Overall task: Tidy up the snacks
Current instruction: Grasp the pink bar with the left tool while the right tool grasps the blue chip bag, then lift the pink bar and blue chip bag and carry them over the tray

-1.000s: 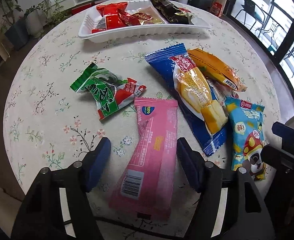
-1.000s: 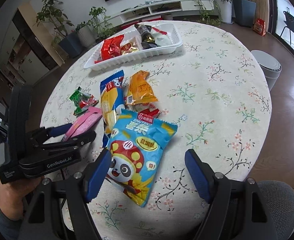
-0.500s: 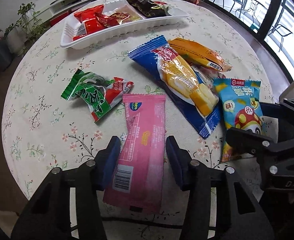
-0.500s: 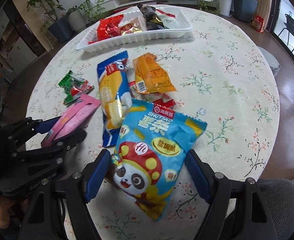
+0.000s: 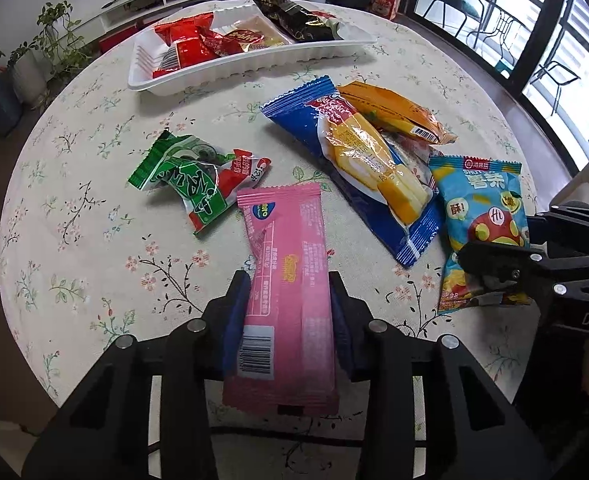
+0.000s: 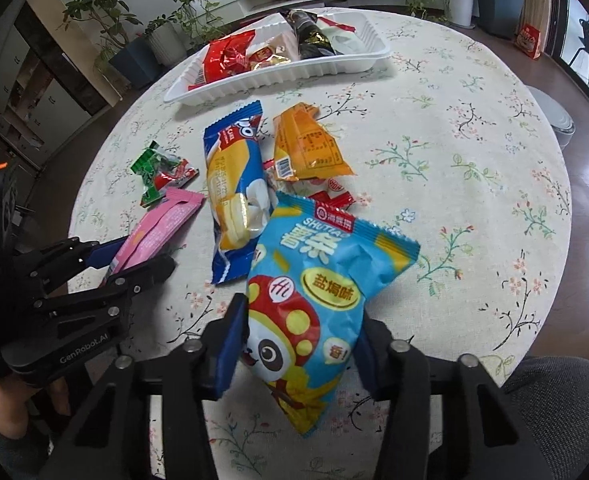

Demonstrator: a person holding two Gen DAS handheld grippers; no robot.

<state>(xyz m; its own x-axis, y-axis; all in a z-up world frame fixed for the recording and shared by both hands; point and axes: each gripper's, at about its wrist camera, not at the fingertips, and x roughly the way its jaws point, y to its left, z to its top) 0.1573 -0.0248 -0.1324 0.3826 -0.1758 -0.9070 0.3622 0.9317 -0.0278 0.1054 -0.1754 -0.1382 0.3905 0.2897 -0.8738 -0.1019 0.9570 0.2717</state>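
Pickup is the step in hand: the left gripper (image 5: 290, 312), jaws just closing, pinches the pink wafer pack (image 5: 286, 280) at the near edge, the right gripper (image 6: 300, 344) likewise squeezes the blue panda snack bag (image 6: 314, 292), and both next need lifting to the far white tray (image 5: 254, 64).

Tray (image 5: 254, 68) at table's (image 5: 74, 240) far side; loose snack packets (image 5: 358, 160) nearer, mid-table.

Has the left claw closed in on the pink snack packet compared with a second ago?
Yes. The left claw has just been closing, and its blue pads now press both edges of the pink packet, which lies as before beside the green packet.
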